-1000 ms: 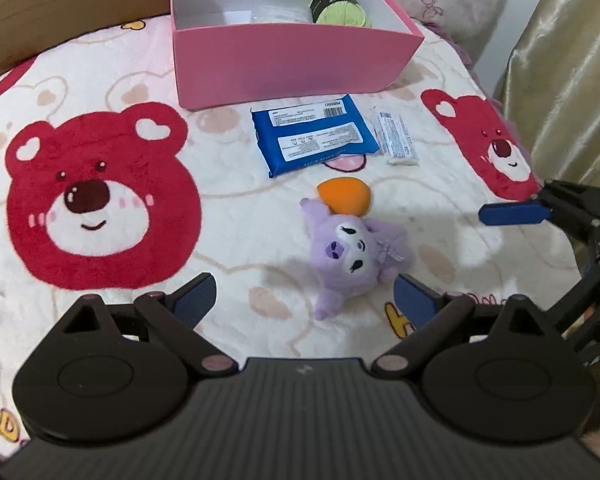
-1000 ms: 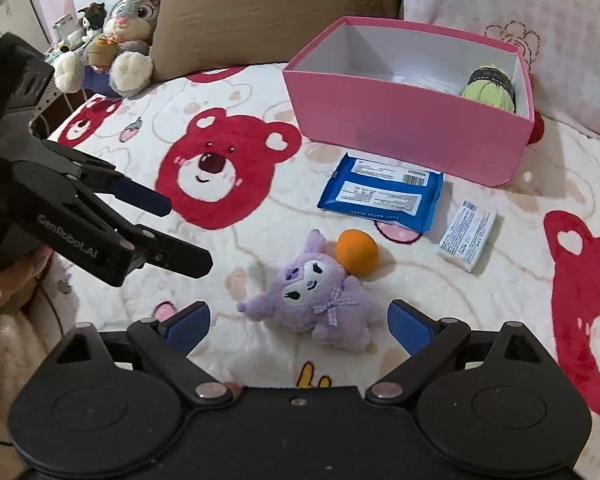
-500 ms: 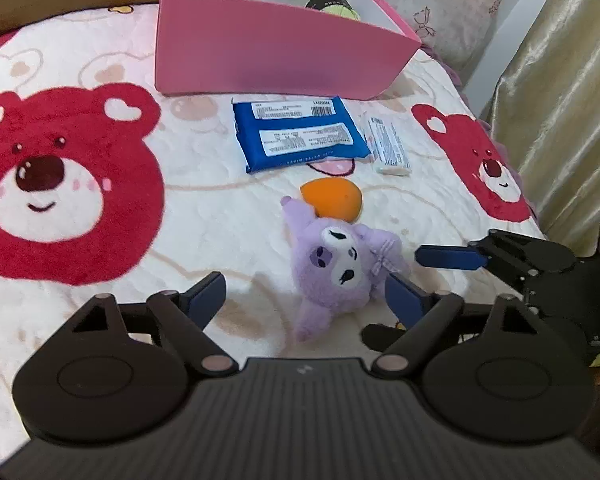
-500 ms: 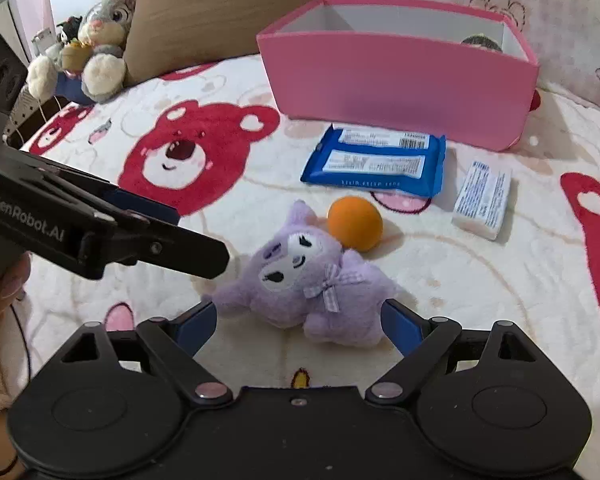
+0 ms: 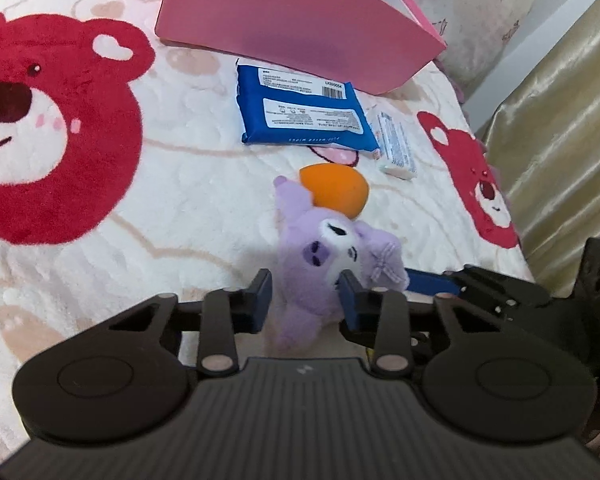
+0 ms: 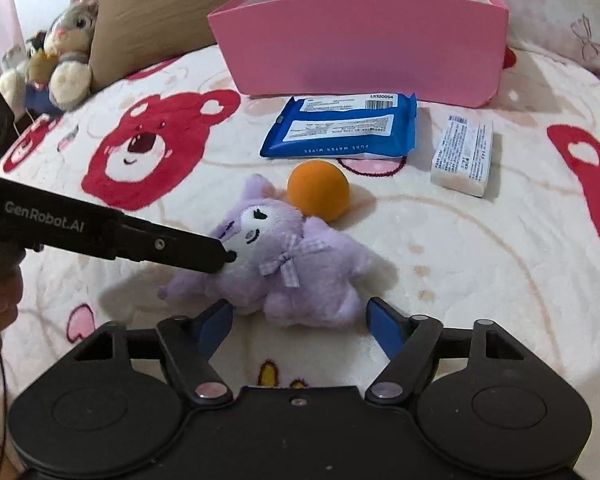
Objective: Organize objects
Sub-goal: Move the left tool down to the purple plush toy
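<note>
I am closing the left gripper (image 5: 304,294) jaws on the head of the purple plush toy (image 6: 284,268), lying on the bed beside the orange ball (image 6: 318,191), while the right gripper (image 6: 300,322) jaws are narrowing around its body without touching yet, and I judge it light, soft and squashy.

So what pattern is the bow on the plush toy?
Lilac-and-white gingham check on the bow; clearest in the right wrist view.
</note>
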